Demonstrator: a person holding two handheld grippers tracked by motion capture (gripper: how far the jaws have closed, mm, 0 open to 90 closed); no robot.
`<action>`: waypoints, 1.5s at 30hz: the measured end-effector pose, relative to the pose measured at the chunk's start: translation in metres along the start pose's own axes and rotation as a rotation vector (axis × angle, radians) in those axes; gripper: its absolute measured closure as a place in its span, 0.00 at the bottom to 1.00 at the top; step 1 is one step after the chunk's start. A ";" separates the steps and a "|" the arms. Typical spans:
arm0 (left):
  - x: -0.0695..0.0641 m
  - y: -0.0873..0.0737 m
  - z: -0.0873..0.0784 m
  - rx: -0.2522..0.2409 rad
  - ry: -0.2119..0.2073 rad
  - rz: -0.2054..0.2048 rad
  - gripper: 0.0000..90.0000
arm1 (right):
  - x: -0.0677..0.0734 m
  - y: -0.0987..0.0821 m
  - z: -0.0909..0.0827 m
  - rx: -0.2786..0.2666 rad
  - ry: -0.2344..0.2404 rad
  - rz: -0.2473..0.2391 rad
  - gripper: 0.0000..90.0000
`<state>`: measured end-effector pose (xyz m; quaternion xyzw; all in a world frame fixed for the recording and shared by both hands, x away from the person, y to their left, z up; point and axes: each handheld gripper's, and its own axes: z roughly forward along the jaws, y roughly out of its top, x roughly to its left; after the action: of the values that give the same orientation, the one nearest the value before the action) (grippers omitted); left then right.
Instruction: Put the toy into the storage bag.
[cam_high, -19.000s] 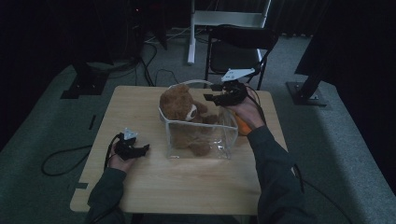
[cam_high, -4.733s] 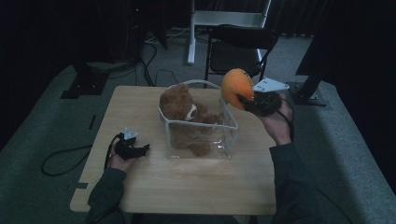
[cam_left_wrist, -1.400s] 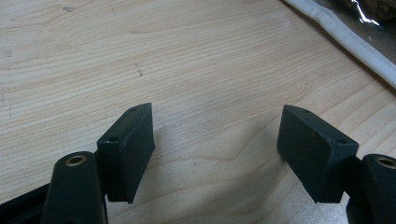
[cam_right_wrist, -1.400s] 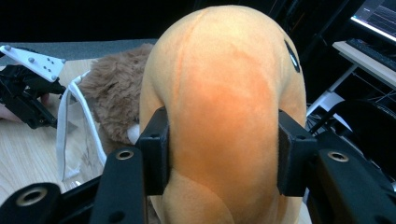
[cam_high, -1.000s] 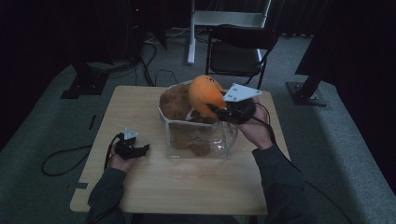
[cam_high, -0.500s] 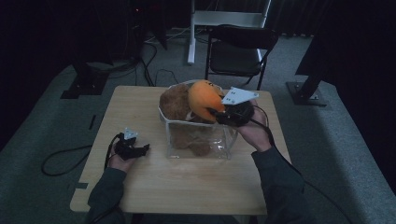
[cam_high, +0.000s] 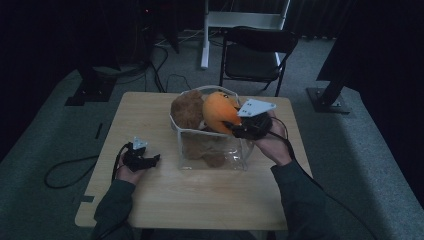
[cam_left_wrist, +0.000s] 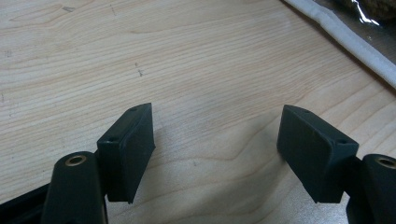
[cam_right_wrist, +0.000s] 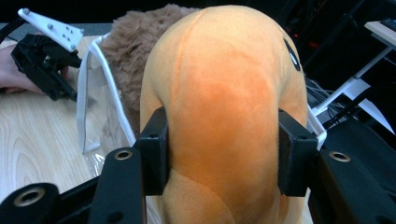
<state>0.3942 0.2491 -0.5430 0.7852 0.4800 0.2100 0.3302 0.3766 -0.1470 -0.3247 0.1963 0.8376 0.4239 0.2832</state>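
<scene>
Orange plush toy (cam_high: 218, 111) is squeezed between the pads of the right gripper (cam_high: 239, 126), whose jaws bite into its soft sides in the right gripper view (cam_right_wrist: 223, 158). A few seconds ago the toy hung out beyond the far right corner of the table; now it has been carried inward and sits over the open top of the clear bin (cam_high: 212, 161), just beside the brown plush (cam_high: 186, 107) already inside. That puts the job close to its end, I judge: what remains is a short lowering and a release. The toy bulges ahead of and above the jaws; whether its underside touches the bin rim is hard to tell in this dim light. The left gripper (cam_high: 146, 161) rests on the wooden table (cam_left_wrist: 196, 60), jaws apart and empty, well clear of the bin.
</scene>
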 end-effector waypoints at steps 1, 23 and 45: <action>0.000 0.000 0.000 0.000 0.000 0.000 0.31 | 0.000 0.000 0.000 0.002 0.004 -0.002 0.53; 0.000 0.000 0.000 0.000 0.000 0.000 0.31 | 0.000 -0.014 0.006 0.056 0.057 0.010 0.46; 0.000 0.000 0.000 0.000 0.000 -0.001 0.31 | -0.009 -0.001 0.024 0.032 0.128 0.054 0.36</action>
<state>0.3942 0.2490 -0.5430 0.7849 0.4804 0.2100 0.3302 0.3993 -0.1386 -0.3348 0.1956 0.8550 0.4297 0.2146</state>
